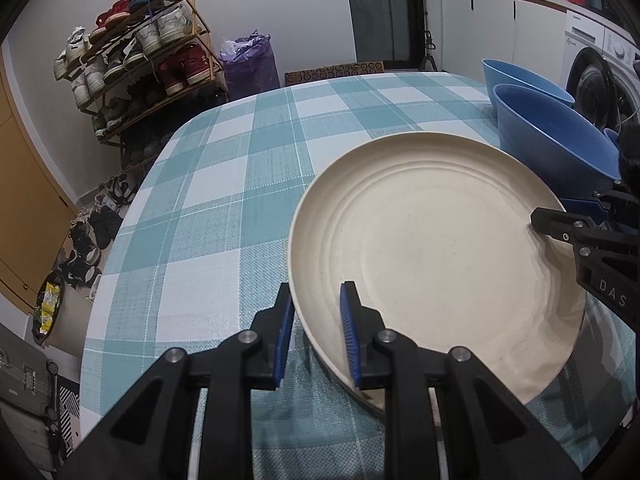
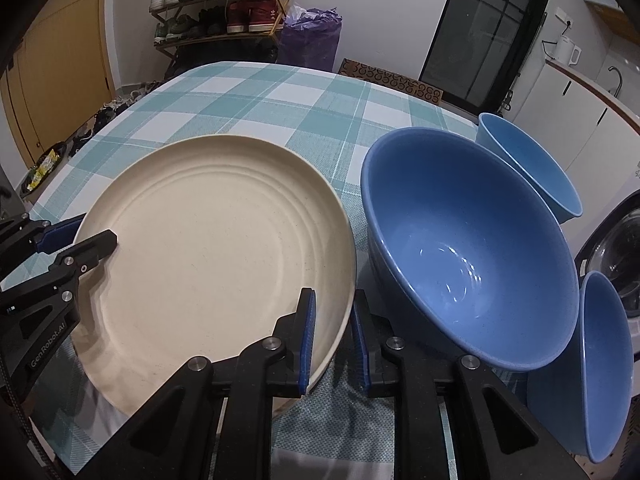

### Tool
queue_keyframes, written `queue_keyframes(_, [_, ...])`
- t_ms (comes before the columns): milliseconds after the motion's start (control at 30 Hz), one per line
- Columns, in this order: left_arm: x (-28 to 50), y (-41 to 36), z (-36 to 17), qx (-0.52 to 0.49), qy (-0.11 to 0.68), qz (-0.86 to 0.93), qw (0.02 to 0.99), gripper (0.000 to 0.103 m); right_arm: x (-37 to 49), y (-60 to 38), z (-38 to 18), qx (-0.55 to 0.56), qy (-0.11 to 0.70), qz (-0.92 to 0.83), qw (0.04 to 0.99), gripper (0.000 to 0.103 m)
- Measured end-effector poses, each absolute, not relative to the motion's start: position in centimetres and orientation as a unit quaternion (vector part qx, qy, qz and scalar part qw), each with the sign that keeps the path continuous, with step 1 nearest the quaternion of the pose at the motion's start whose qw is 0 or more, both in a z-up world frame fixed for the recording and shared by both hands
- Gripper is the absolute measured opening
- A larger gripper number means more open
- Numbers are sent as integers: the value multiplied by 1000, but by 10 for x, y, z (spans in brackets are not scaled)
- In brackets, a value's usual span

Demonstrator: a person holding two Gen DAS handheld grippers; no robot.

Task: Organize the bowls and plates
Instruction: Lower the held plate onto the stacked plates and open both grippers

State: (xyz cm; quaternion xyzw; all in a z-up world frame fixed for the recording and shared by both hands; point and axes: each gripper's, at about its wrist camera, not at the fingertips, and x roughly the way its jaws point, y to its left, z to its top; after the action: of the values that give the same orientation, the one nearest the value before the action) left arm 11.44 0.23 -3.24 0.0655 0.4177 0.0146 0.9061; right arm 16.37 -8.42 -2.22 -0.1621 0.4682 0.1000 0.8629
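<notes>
A large cream plate lies on the teal checked tablecloth; it also shows in the right wrist view. My left gripper straddles the plate's near-left rim, jaws parted with a gap to the rim. My right gripper straddles the opposite rim, also parted. A big blue bowl stands just right of the plate, with a lighter blue bowl behind it and a third blue bowl at the right edge.
A shoe rack and a purple bag stand beyond the table's far edge. A washing machine and white cabinets are at the right. The tablecloth stretches behind the plate.
</notes>
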Motion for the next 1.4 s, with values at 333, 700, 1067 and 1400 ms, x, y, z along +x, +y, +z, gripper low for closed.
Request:
queue_keyframes(333, [114,0,-34,77,414,16,907,21,165,-81,-27,-171,470,94,861,18])
queue_keyframes(700, [114,-1,-34,81,417,12,905,23,167,-80,-28,-165,478,103,856,23])
queue_keyframes(1067, [112,6,-33,63,423,4,904,26,168,-89,-22,-133,488,125,853,30])
queue_keyframes(1400, [101,30,-16,3,414,2,910,50,158,-88,6,-100,460,166,867,66])
